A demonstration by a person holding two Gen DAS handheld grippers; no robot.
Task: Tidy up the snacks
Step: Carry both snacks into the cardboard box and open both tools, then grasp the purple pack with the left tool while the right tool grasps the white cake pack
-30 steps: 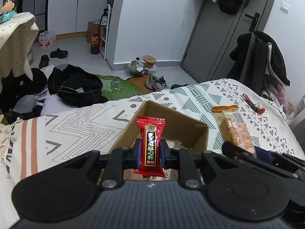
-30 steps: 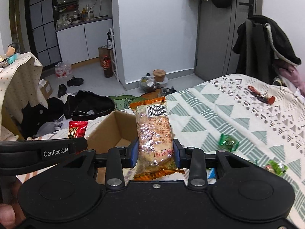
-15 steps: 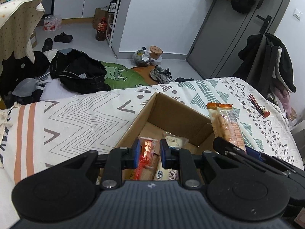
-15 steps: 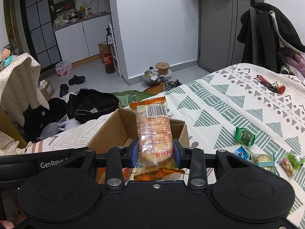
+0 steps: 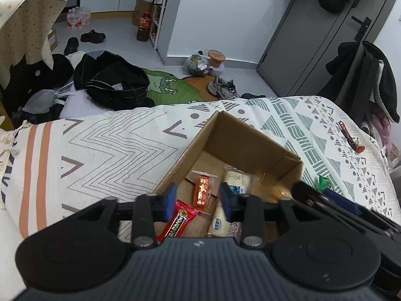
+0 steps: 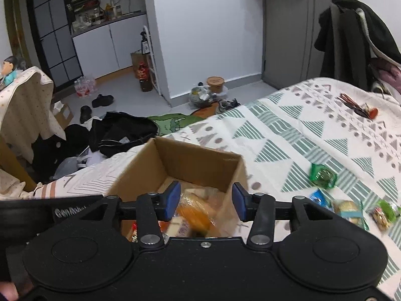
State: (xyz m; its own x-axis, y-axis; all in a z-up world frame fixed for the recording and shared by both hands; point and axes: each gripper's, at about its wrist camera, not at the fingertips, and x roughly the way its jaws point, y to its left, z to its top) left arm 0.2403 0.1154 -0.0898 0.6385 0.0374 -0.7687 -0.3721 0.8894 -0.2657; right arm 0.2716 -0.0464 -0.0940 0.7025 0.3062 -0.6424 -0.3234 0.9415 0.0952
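Observation:
An open cardboard box [image 5: 240, 135] [image 6: 190, 156] sits on the patterned bedspread. My left gripper [image 5: 198, 200] hangs open over its near end; the red candy packet [image 5: 179, 222] lies loose below the fingers beside an orange packet [image 5: 201, 192] and white packets [image 5: 236, 179]. My right gripper [image 6: 205, 199] is open above the box too, and the long orange cracker packet [image 6: 196, 210] lies blurred inside beneath it. Loose snacks remain on the bed to the right: a green candy [image 6: 322, 173], a blue packet [image 6: 319, 199] and a round biscuit pack [image 6: 348, 208].
A red-tipped dark object [image 6: 358, 105] lies far right on the bed. Beyond the bed edge the floor holds a black bag [image 5: 112, 82], shoes [image 5: 221, 87] and a green mat [image 5: 170, 87]. A chair with dark coats [image 6: 351, 42] stands by the door.
Both grippers moved over the box and opened. The red candy packet dropped from the left one, the orange cracker packet from the right one; both now lie in the box.

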